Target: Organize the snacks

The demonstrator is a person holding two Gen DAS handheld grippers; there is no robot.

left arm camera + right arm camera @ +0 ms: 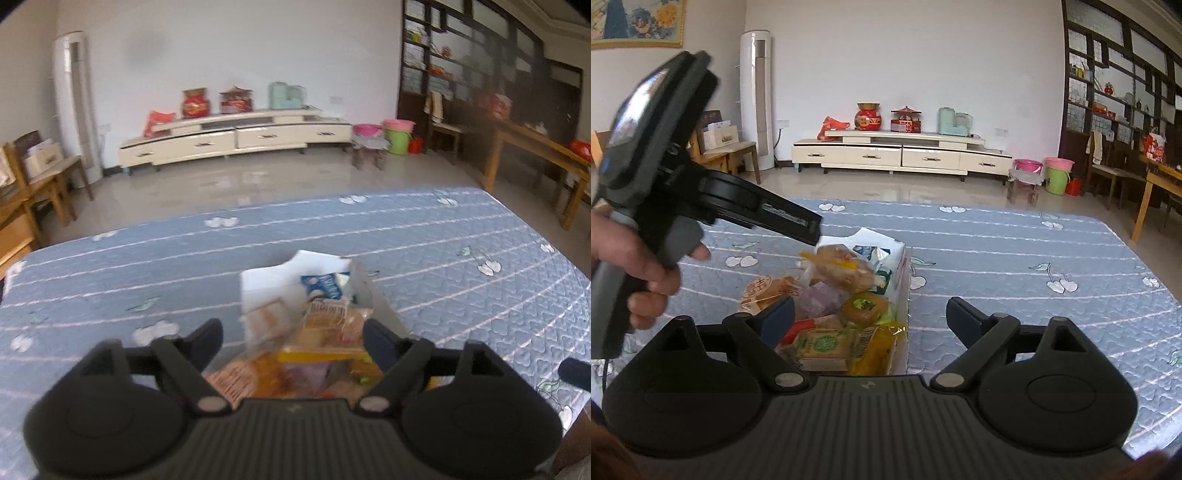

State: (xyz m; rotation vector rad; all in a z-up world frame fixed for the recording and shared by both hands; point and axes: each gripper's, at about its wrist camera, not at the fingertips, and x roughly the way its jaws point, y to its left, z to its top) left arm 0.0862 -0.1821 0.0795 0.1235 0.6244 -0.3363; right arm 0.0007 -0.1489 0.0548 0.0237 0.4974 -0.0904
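A white box [275, 286] full of wrapped snacks stands on the blue quilted table [110, 266]. In the left wrist view my left gripper [293, 338] is open and hangs just above the snack pile [325, 325], one finger on each side, holding nothing. In the right wrist view the box [899, 273] holds pastries, a green-label cake [864, 306] and a blue packet [866, 253]. My right gripper [870, 315] is open and empty, low over the box's near right corner. The left gripper body [701, 192], held in a hand, is above the box's left side.
The table [1034, 266] stretches wide to the right and left of the box. Beyond its far edge are a tiled floor, a low TV cabinet [901, 155], a standing air conditioner [757, 99], buckets [1058, 175] and wooden chairs.
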